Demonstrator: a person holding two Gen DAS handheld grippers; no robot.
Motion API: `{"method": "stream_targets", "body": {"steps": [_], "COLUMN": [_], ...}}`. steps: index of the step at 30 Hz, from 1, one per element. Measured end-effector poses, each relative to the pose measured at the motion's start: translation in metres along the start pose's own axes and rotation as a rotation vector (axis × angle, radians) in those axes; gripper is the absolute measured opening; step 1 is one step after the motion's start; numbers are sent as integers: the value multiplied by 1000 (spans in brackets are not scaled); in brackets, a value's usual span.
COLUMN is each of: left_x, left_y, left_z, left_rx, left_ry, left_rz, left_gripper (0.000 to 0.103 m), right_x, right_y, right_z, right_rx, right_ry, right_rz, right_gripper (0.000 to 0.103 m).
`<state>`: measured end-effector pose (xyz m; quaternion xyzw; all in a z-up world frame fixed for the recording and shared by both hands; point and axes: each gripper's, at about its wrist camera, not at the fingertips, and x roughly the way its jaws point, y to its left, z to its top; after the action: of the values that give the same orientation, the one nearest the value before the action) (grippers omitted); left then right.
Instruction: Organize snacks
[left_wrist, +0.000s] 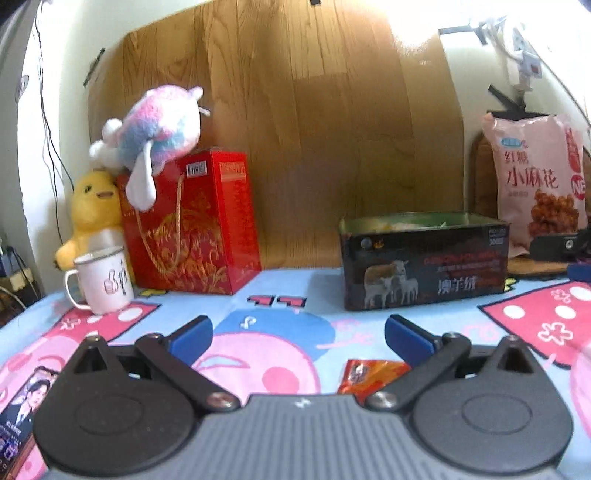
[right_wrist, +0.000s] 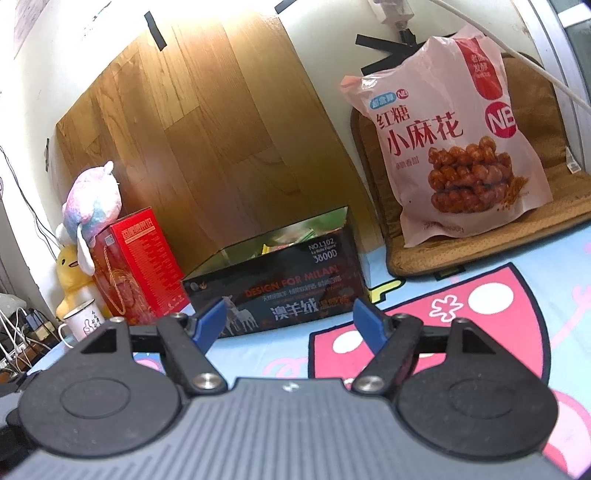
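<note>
Left wrist view:
- Landmark: we take the dark open box (left_wrist: 424, 264) with sheep on its side; its long side runs across our view, top open, contents blurred.
- Left tool (left_wrist: 298, 338): we see its blue fingers spread wide apart, nothing between them, pads touching nothing.
- Orange snack packet (left_wrist: 364, 374): lies flat on the cartoon-print cloth (left_wrist: 273, 321), nearer to us than the box, just beside the right-hand finger and partly hidden by the tool; we cannot tell its long axis.
- Pink snack bag (left_wrist: 537, 181): stands upright behind the box's right end, printed face toward us.
- Red gift box (left_wrist: 195, 225): upright, well left of the box, a pastel plush (left_wrist: 159, 125) on top.
- White mug (left_wrist: 103, 278): left of the gift box, handle leftward, yellow plush (left_wrist: 92, 214) behind.

Right wrist view:
- Right tool (right_wrist: 290, 325): we see the fingers apart, gripping nothing, just short of the box (right_wrist: 280, 284).
- Pink snack bag (right_wrist: 458, 140): upright on a woven mat (right_wrist: 424, 258), right of the box, long axis vertical.
</note>
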<state>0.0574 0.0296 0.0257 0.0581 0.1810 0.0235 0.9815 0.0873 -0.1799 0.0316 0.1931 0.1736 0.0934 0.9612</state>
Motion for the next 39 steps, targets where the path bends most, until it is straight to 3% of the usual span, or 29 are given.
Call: {"method": "stream_targets", "body": {"steps": [6, 15, 28, 32, 39], "left_x": [-14, -30, -50, -50, -43], "left_y": [-2, -6, -21, -22, -19], "left_z": [-3, -11, -16, -15, -13], "left_rx": [16, 37, 127, 129, 108], "left_ry": [-82, -63, -180, -174, -129], "left_rz": [25, -2, 20, -2, -3], "left_gripper": [103, 103, 103, 103, 103], "right_x": [-3, -6, -9, -10, -9], "right_y": [4, 10, 13, 14, 13], "right_z": [0, 0, -2, -2, -1], "right_rx": [-32, -78, -117, -119, -102], "right_ry": [-25, -55, -88, -102, -93], "right_rz": [-15, -32, -32, -29, -30], "right_gripper": [78, 80, 86, 92, 93]}}
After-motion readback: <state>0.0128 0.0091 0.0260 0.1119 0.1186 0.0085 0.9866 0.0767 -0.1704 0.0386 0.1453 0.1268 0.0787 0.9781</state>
